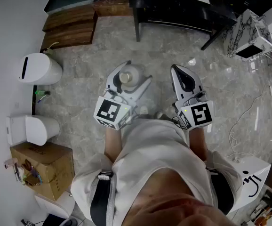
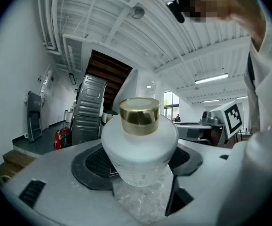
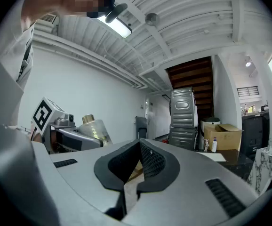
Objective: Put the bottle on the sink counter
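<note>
Left gripper (image 1: 129,77): jaws spread wide, pads pinching the bottle (image 2: 139,147) on both sides of its white body. Bottle upright, gold cap (image 2: 139,115) on top, lower body clear. It hangs in the air over the marble floor (image 1: 79,79), just ahead of the person's left leg. Gripper held level.

Right gripper (image 3: 138,159): pads pressed together at the tips, nothing between them. Also level, beside the left gripper but apart from it. Its own view catches the bottle off to its left.

Counts, head view, left to right:
- toilets: two, white, against the left wall, one (image 1: 38,68) farther than the other (image 1: 32,128)
- cardboard box (image 1: 44,166): one, just nearer than the second toilet, small items on its left edge, too small to name
- grippers: two
- marker cubes: two, one on each gripper, left (image 1: 111,112), right (image 1: 198,114)
- bottle: one
- gold cap: one
</note>
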{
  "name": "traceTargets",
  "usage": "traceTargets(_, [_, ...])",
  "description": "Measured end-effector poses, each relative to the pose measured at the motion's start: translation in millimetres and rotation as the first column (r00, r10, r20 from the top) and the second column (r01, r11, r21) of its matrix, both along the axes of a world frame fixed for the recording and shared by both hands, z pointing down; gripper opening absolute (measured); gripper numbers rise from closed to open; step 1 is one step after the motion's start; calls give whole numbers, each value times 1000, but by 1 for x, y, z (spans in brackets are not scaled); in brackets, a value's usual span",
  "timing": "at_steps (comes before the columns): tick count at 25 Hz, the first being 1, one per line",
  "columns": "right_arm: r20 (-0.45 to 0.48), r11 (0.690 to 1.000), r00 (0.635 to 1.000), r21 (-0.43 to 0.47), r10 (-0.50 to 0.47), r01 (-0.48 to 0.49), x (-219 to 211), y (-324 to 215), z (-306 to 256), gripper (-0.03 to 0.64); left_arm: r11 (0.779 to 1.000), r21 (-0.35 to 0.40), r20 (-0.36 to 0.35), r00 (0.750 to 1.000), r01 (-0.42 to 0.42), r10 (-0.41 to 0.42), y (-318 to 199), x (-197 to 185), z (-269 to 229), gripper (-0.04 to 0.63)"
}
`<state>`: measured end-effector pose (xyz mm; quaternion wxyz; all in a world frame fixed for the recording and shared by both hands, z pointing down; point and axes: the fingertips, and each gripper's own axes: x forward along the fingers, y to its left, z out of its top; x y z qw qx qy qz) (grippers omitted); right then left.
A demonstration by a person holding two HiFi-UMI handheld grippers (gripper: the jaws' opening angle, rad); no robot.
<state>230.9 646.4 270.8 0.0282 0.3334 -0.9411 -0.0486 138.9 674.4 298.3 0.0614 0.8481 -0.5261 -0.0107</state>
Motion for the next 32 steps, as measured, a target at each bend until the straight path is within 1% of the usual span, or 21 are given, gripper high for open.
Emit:
traceTargets(5, [7,1000,1000,-14,13,-13,-12,-11,4,-3,1000,4,-7,1000,-7,7,-12,-11,2,331])
traceTargets(7, [14,1000,1000,-5,20,-20,-17,-12,4,-2,1000,-3,-13,1000,-12,11,-14,-15,4,331])
traceTargets(12, [-6,1000,1000,5,30,-30,-29,-21,5,-2,1000,-10,-23,1000,-19,19,-26,-23,7,331])
traceTargets(18, [-22,999,999,-13,36,-37,-32,-39,11,-2,1000,-16,-32,999,-12,11,-42,-28,9,331])
traceTargets(25, [-3,1000,1000,-11,-1,1,-45,-68,14,-2,999,-19,-19,999,26,-26,-69,-41,10,331])
traceTargets(29, [12,1000,1000,-11,-22,23,-51,-94,14,-2,999,-9,-9,999,42,-42,-93,-45,7,331])
traceTargets(32, [25,999,999,-12,-38,38,-55,-115,14,-2,999,-17,3,999,51,-51,-113,-47,9,331])
